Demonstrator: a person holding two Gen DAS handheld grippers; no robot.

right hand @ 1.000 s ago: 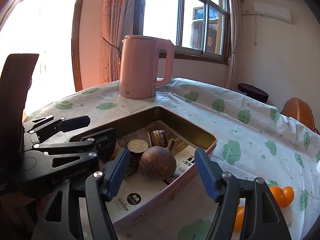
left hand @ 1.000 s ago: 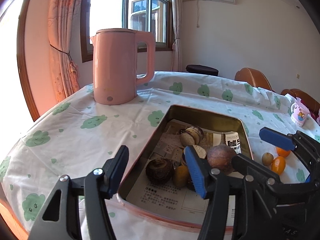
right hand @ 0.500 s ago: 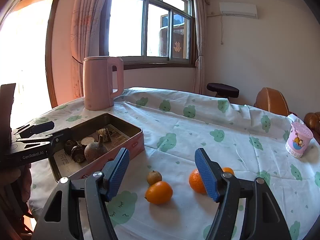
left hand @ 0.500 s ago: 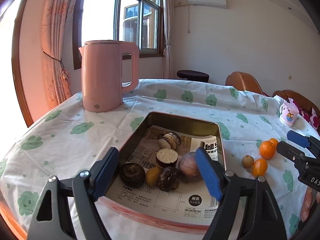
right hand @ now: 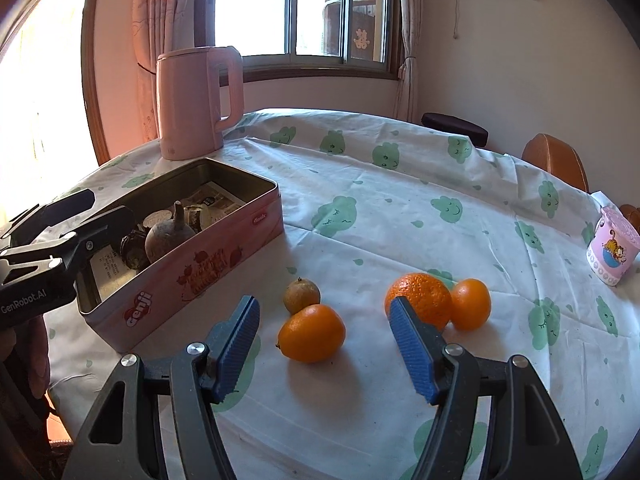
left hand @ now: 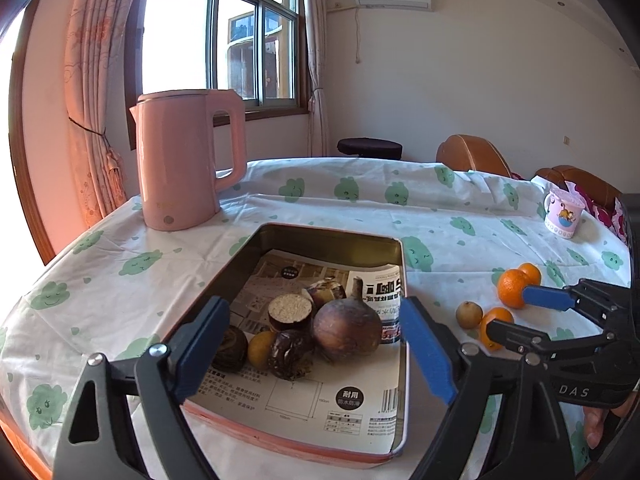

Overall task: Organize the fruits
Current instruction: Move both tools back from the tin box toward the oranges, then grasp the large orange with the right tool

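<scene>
A pink tin box (right hand: 224, 256) lined with newspaper holds several brown fruits, among them a large round one (left hand: 347, 330). On the tablecloth to its right lie a smooth orange (right hand: 312, 333), a small brown fruit (right hand: 302, 295), a bumpy orange (right hand: 418, 299) and a smaller orange (right hand: 471, 304). My right gripper (right hand: 324, 344) is open and empty, just in front of the smooth orange. My left gripper (left hand: 314, 344) is open and empty above the near end of the tin (left hand: 288, 440).
A pink kettle (left hand: 188, 164) stands behind the tin at the back left. A pink printed cup (right hand: 612, 250) sits at the right of the table. Chairs and a dark stool stand beyond the far edge. The table's front edge is close below both grippers.
My right gripper has swung from the tin over to the oranges and come close to the smooth one. My left gripper has drawn back and up from the tin, empty.
</scene>
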